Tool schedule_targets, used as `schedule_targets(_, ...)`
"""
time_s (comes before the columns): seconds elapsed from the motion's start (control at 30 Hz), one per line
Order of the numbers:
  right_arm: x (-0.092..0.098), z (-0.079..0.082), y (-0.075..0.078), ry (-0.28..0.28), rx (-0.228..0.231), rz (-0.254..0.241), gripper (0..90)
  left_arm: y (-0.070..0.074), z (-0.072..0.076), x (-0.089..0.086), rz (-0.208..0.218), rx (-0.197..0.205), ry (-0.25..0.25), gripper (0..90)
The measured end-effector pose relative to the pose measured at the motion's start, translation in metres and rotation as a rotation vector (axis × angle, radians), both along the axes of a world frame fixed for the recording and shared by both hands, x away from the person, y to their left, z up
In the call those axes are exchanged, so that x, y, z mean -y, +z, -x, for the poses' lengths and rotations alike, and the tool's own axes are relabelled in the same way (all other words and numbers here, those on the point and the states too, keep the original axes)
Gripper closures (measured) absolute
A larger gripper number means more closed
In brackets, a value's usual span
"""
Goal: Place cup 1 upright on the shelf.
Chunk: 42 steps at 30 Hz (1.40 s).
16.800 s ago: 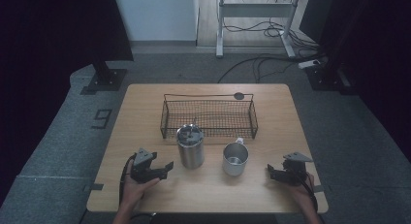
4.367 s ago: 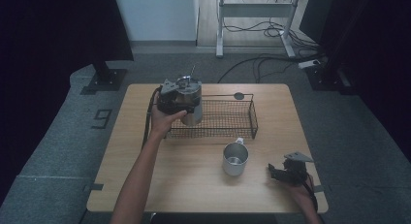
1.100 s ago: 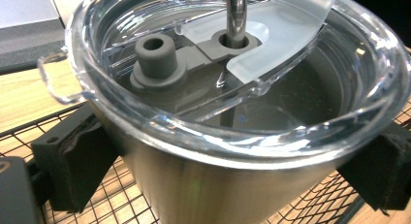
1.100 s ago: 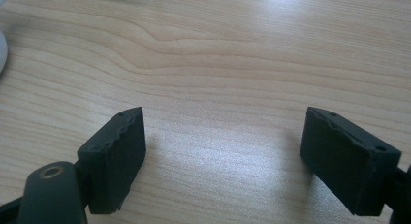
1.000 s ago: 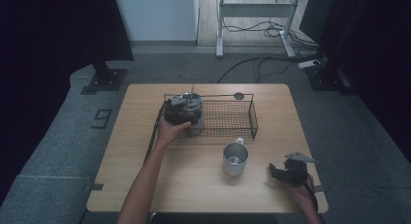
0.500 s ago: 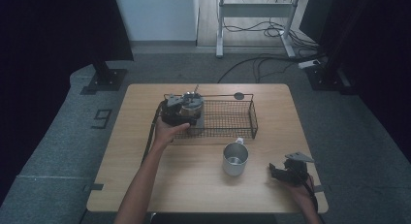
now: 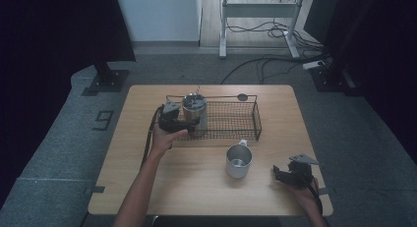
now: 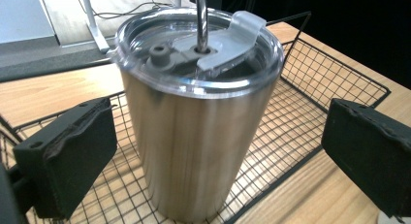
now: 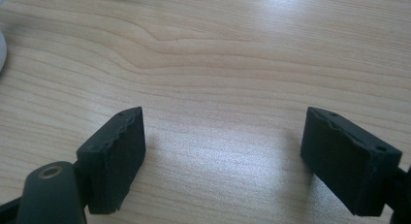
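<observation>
Tumbler stands in the basket, left jaws clear of it

While the lidded steel tumbler [image 8: 203,122] stands upright at the left end of the wire basket [image 7: 231,120], near the far edge of the desk [image 7: 196,187], the left gripper [image 7: 184,124] sits just beside it at the basket's near left corner. Its jaws have just been opening and now stand wide on either side of the tumbler, pads apart from the steel wall, gripping nothing. A metal straw [image 8: 201,18] rises through the clear lid [image 8: 194,54]. A steel mug [image 7: 238,160] stands on the desk in front of the basket. The right gripper [image 7: 285,175] rests near the desk's near right corner; its jaws show a bare gap over the wood and hold nothing
</observation>
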State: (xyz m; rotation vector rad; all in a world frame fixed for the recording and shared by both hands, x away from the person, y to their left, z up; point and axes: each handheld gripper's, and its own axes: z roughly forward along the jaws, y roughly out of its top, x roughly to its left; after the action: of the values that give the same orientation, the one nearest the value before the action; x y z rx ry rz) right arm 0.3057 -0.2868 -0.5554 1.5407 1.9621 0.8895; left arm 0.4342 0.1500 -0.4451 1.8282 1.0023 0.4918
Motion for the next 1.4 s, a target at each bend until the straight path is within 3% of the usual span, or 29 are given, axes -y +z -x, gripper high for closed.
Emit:
schedule_targets(0.17,0.0,0.0,0.0,-0.001,-0.001,0.001,15.9,0.0,0.011,-0.006,-0.004,-0.008,0.01,0.0)
schedule_targets(0.5,0.0,0.0,0.0,0.0,0.0,0.002,15.9,-0.005,0.043,-0.017,0.002,-0.016,-0.028,2.7)
schedule_targets(0.83,0.0,0.0,0.0,0.0,0.0,0.003,15.9,-0.024,0.076,-0.032,-0.029,-0.031,0.009,3.2)
schedule_targets(1.07,0.0,0.0,0.0,0.0,0.0,0.003,15.9,-0.04,0.099,-0.047,-0.002,-0.066,0.026,4.3)
schedule_targets(1.4,0.0,0.0,0.0,0.0,0.0,0.003,15.9,-0.061,0.12,-0.062,-0.005,-0.11,0.027,5.5)
